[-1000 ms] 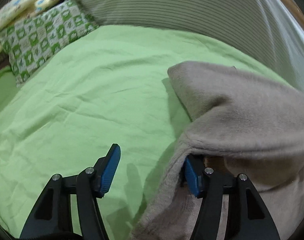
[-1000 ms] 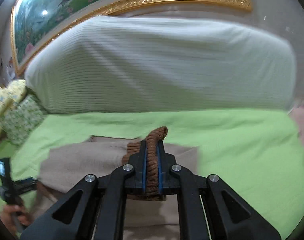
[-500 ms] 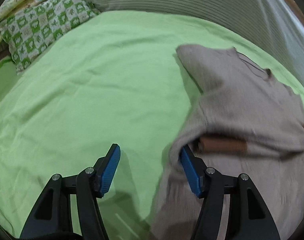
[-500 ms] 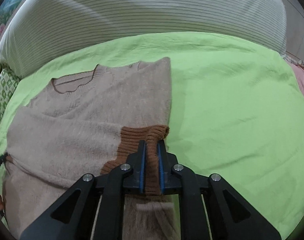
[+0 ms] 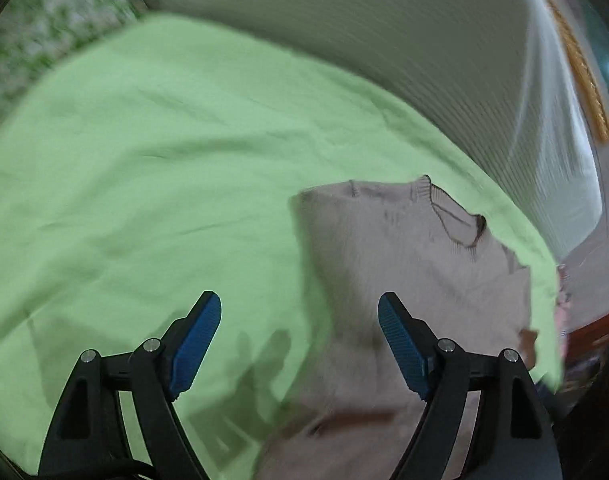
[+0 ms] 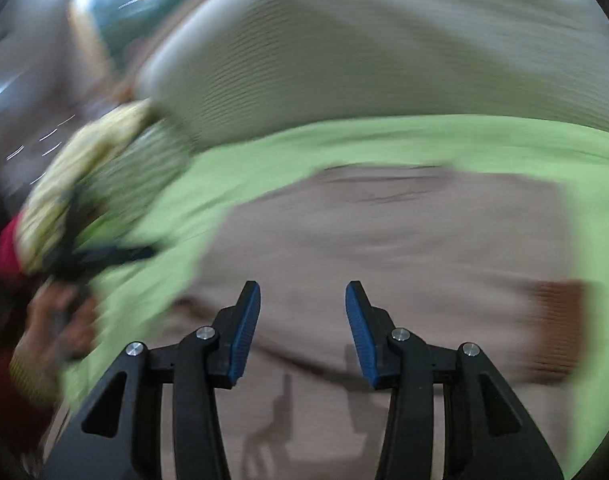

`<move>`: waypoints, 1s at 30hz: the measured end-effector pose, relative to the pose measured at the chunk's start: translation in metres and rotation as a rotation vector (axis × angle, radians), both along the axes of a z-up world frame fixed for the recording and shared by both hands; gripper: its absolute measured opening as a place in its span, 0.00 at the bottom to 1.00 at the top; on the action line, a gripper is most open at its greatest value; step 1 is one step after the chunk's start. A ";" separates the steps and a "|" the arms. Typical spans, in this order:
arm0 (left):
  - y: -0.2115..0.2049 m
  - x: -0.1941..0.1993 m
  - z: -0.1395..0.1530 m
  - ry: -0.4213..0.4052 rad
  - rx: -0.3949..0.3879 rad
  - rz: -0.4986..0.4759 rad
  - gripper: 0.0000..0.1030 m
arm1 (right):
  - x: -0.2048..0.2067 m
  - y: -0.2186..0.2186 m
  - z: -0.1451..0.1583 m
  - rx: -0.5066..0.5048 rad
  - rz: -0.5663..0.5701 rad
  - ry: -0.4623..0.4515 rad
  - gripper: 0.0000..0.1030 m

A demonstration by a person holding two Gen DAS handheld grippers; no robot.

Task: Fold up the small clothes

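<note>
A beige knitted sweater [image 5: 404,264] [image 6: 384,240] with brown cuffs lies on the green bedsheet [image 5: 152,168] [image 6: 384,140], its sleeves folded in across the body. A brown cuff [image 6: 556,320] rests at its right side. My left gripper [image 5: 300,340] hovers over the sweater's left edge, its jaws opening, with nothing pinched between the blue pads. My right gripper [image 6: 302,320] hangs above the sweater's lower middle, jaws opening and empty. The other gripper and the hand holding it [image 6: 60,320] show blurred at the left of the right wrist view.
A large white ribbed pillow [image 5: 384,40] [image 6: 384,48] lines the far side of the bed. A green patterned cushion [image 5: 44,40] [image 6: 104,184] sits at the left corner. A gold picture frame [image 5: 580,76] hangs on the wall behind. The bed's right edge [image 5: 552,320] drops off beside the sweater.
The right gripper laid the brown cuff down on the sweater, let it go and swung left. The left gripper released the sweater's edge, opened wider and pulled back.
</note>
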State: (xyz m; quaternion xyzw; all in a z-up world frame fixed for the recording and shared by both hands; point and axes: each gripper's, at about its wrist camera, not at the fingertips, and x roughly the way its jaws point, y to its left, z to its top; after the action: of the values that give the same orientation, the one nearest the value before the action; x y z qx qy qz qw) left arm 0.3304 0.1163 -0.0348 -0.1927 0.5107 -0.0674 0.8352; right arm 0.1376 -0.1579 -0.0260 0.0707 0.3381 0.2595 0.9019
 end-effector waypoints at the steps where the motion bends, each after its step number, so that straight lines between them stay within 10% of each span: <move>1: -0.005 0.015 -0.007 0.037 -0.025 -0.020 0.79 | 0.004 0.033 -0.003 -0.068 0.068 -0.027 0.45; 7: -0.020 0.061 -0.039 0.140 -0.022 -0.033 0.79 | 0.028 0.118 -0.033 -0.345 0.209 -0.074 0.45; 11: -0.023 0.067 -0.036 0.091 -0.038 -0.051 0.77 | 0.041 0.122 -0.052 -0.349 0.225 -0.019 0.44; 15: -0.041 0.068 -0.036 0.044 0.002 -0.118 0.38 | 0.045 0.115 -0.058 -0.297 0.217 -0.015 0.44; 18: -0.051 0.069 -0.034 0.015 0.010 -0.160 0.12 | 0.048 0.111 -0.055 -0.250 0.197 -0.010 0.17; 23: -0.045 0.070 -0.007 -0.102 -0.040 -0.175 0.10 | 0.028 0.106 -0.027 -0.139 0.240 -0.088 0.08; 30: -0.049 0.079 -0.032 -0.111 0.104 -0.216 0.12 | 0.044 0.122 -0.058 -0.196 0.255 0.046 0.17</move>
State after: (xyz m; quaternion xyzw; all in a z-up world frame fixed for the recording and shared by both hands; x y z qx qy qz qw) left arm 0.4097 0.0674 -0.0664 -0.0888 0.4844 -0.1410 0.8588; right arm 0.1814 -0.0360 -0.0838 -0.0550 0.3885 0.3358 0.8563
